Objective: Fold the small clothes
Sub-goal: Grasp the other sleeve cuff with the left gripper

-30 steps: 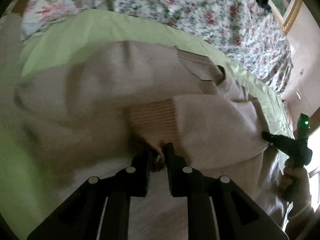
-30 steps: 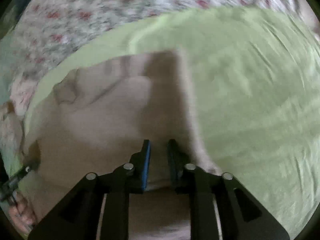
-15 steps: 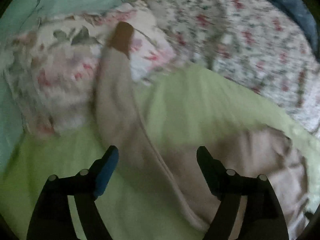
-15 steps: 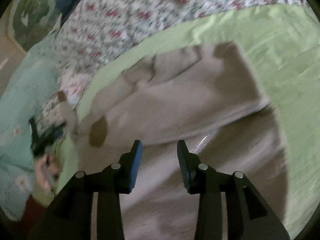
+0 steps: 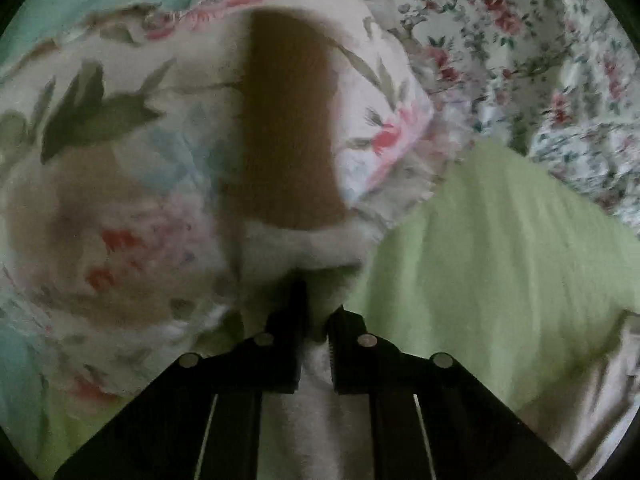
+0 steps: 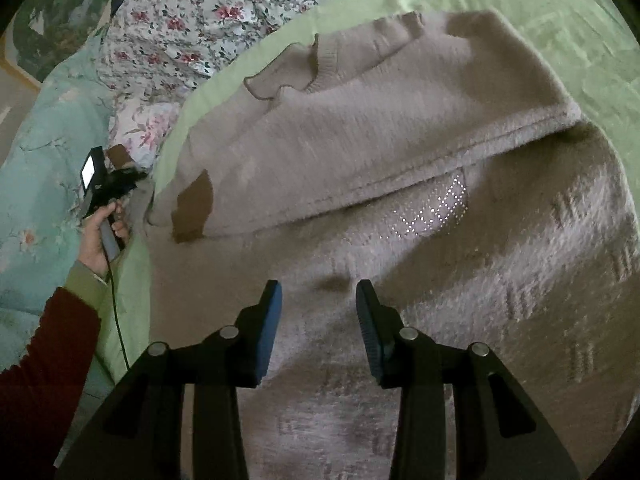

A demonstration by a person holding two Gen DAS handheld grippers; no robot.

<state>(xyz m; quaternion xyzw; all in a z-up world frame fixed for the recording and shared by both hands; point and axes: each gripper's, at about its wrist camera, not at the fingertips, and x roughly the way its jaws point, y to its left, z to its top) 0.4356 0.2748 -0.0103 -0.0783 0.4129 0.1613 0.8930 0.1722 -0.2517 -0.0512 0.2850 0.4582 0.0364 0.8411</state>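
Left gripper (image 5: 316,320): jaws drawn together, clamped on the sleeve (image 5: 308,248) of the beige knitted sweater (image 6: 400,120). Pale knit bunches between the black fingers (image 5: 286,320) and runs on past their tips. Beyond the grip the sleeve ends in a brown ribbed cuff (image 5: 288,120), lying stretched out over a white pillow with large pink and green flowers (image 5: 100,160). This view is blurred, so the exact pinch point is soft.

Right gripper (image 6: 318,300): jaws stand partly apart, nothing between them. It hangs over the sweater's lower body; I cannot tell whether the tips touch the cloth. One finger pad (image 6: 270,320) shows blue.

The sweater lies spread on a light green sheet (image 6: 560,20) on the bed. One side is folded over the body, its long hem edge running diagonally across the middle. A second brown cuff (image 6: 194,208) rests on the folded part near the sweater's left edge. The neck opening sits toward the far side.

From the right wrist view, a hand (image 6: 100,236) in a dark red sleeve (image 6: 48,360) grips the left tool's handle at the bed's left edge, beside a teal floral quilt (image 6: 40,160). A small-flowered bedspread (image 6: 192,20) lies beyond the green sheet.
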